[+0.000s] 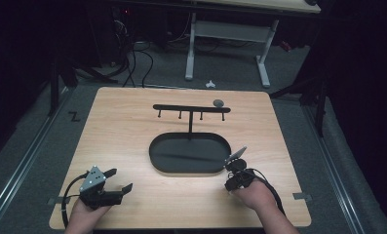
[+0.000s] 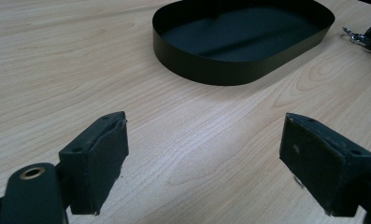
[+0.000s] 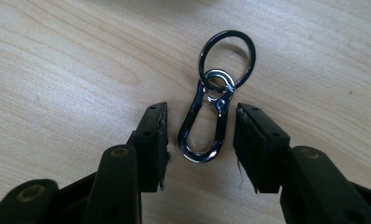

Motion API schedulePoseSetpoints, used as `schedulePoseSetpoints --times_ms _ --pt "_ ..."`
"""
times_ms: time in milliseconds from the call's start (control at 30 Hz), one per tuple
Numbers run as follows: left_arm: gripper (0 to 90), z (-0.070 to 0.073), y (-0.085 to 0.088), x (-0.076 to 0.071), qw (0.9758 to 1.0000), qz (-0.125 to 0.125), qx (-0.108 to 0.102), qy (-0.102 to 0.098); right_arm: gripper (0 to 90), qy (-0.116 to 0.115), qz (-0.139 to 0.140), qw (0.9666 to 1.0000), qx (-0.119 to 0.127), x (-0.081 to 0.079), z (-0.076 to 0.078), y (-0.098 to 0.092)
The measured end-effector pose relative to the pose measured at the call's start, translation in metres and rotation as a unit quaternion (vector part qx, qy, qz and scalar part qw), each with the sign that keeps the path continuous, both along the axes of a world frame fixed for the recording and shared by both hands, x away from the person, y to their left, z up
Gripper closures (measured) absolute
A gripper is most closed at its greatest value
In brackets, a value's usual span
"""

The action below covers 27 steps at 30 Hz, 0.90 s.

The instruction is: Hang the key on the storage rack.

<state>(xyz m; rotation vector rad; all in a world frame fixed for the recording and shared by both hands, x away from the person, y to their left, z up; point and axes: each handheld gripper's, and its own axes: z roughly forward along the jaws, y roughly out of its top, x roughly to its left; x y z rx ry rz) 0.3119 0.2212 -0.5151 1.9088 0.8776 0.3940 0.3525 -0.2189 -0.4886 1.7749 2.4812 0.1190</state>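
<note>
**A:** Right gripper view first: where does the carabiner (image 3: 203, 128) lie?

**B:** Flat on the wooden table (image 3: 57, 70), at the centre of the frame, right between the jaws of the right gripper (image 3: 199, 140). They stand partly open, one on each side of the clip, with a narrow gap to each pad; nothing is held.

**A:** Its long axis?

**B:** Roughly along the jaws, leaning a little to the upper right, with the dark key ring (image 3: 227, 58) on its far end. My guess is that closing would pinch the clip across its narrow width.

**A:** And the other hand?

**B:** In the high view the left gripper (image 1: 120, 181) sits at lower left, jaws wide apart and empty, well away from the clip.

**A:** Room to move?

**B:** The black oval tray (image 1: 157, 151) lies just beside the right gripper (image 1: 236, 168), with the hook stand (image 1: 191, 108) rising behind it; bare wood elsewhere.
</note>
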Motion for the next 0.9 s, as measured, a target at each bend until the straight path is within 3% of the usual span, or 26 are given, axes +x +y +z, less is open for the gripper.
schedulePoseSetpoints --times_ms 333,600,900 --pt "15.9 0.0 0.0014 -0.0005 1.0 0.001 -0.003 0.0 56.6 0.014 0.018 0.9997 0.001 0.0053 -0.0001 -0.003" --pt "16.0 -0.0005 -0.0006 -0.001 1.0 0.001 -0.001 0.0 66.1 0.018 0.028 0.9994 -0.001 0.0043 0.0006 -0.0008" --pt "16.1 -0.0006 -0.0001 -0.0005 1.0 0.003 0.001 0.0 66.8 0.022 0.041 0.9989 -0.002 0.0051 0.0007 -0.0006"
